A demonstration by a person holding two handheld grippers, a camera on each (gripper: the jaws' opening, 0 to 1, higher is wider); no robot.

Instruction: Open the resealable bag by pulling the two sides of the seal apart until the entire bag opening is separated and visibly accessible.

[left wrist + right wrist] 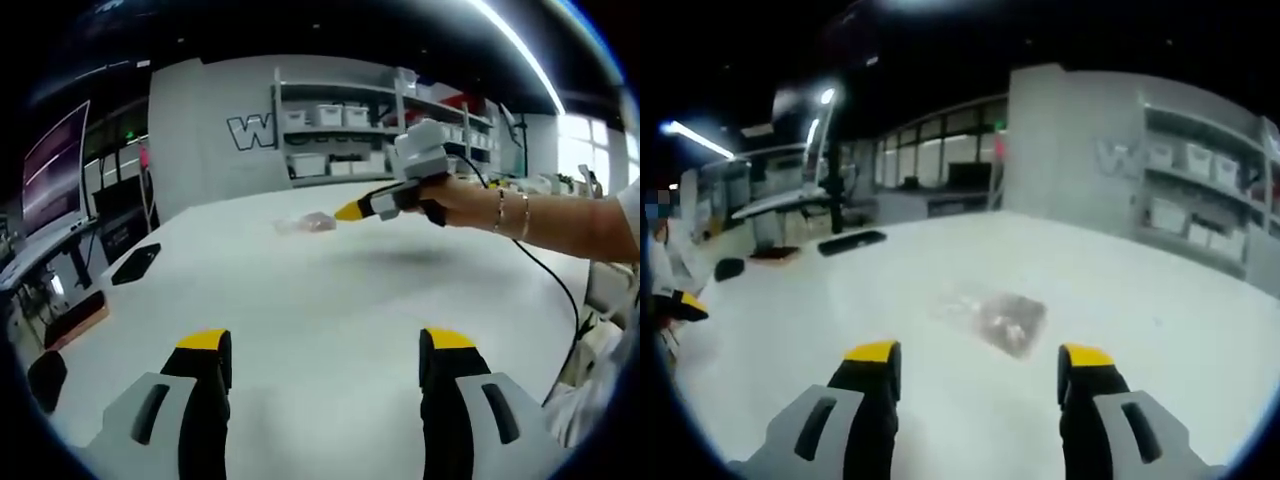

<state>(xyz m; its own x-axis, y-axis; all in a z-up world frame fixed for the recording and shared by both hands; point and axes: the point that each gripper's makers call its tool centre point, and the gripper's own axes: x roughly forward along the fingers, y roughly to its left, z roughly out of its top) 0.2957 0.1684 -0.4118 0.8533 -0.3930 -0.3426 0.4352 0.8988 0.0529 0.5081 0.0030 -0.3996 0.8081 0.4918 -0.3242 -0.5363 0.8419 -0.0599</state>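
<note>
Clear plastic resealable bag (992, 318) lies flat on the white table (1120, 300); right gripper (980, 372) and left gripper (325, 358), jaws apart, should each pinch one seal lip.

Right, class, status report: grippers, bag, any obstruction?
Left gripper open, empty, over white table. Right gripper open, closing on small clear resealable plastic bag, lying untouched. Nothing in the way.

Bright ceiling strip light (520, 45) overhead, soft table (330, 300) shadows; right gripper view motion-blurred, edges bowed.
</note>
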